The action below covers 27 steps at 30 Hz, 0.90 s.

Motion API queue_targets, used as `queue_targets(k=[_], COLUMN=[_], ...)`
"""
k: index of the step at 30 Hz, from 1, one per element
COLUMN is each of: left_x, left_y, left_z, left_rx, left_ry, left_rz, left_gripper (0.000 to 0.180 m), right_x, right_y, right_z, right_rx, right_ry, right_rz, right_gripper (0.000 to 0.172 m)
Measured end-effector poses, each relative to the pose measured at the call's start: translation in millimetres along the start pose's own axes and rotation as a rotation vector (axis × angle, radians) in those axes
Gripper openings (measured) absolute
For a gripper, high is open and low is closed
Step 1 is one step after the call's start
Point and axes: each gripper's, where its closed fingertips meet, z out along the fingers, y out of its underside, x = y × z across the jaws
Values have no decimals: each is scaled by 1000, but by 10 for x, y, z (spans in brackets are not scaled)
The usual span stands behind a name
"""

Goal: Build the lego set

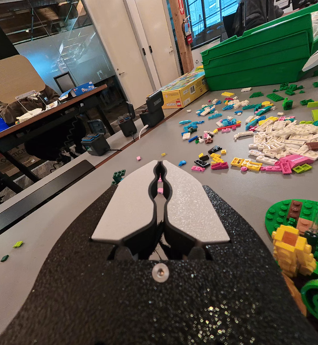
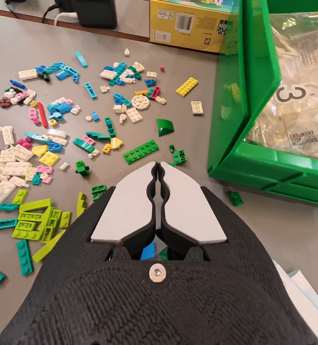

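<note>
My left gripper (image 1: 160, 163) hovers low over the grey table (image 1: 173, 141) with its fingertips closed together. Small pink pieces (image 1: 160, 190) on the table show through the wavy slot behind the tips. A dark green brick (image 1: 119, 175) lies just left of the fingers (image 1: 135, 196). A green round baseplate model (image 1: 292, 214) with a yellow brick figure (image 1: 290, 250) stands at the right. My right gripper (image 2: 157, 163) is also shut, above the table near a green 2x6 plate (image 2: 141, 154) and a small green brick (image 2: 180, 157). A speck of green (image 2: 171, 164) peeks out beside its tips.
Loose bricks in white (image 1: 289, 138), pink, yellow and blue cover the table. Lime pieces (image 2: 37, 220) lie at the left in the right wrist view. Stacked green bins (image 1: 257, 61) holding plastic bags (image 2: 292, 104), a yellow box (image 1: 184, 93) and black chargers (image 1: 96, 143) stand along the far edge. The grippers' ends are close to 40 centimetres from one another. The green 2x6 plate (image 2: 141, 154) is about 5 centimetres from my right fingertips and 35 centimetres from my left. My left wrist view (image 1: 277, 96) looks at it from another angle.
</note>
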Motion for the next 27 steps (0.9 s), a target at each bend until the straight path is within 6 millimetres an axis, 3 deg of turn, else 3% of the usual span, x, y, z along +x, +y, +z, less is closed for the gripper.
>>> queue_targets(k=[12,20,27], left_x=[5,9,15], left_y=[1,2,4], left_z=[1,1,2], left_rx=[-1,-2,-4], left_ry=[1,3,3], left_rz=[3,6,10], left_gripper=[0,0,0], right_x=[-212,-712,-774], right_y=[-25,83,101], right_z=[10,-24,17], right_rx=[9,-30,-54], right_ry=[-108,-356,-372], right_rz=[-47,-239,-234], right_gripper=[0,8,16])
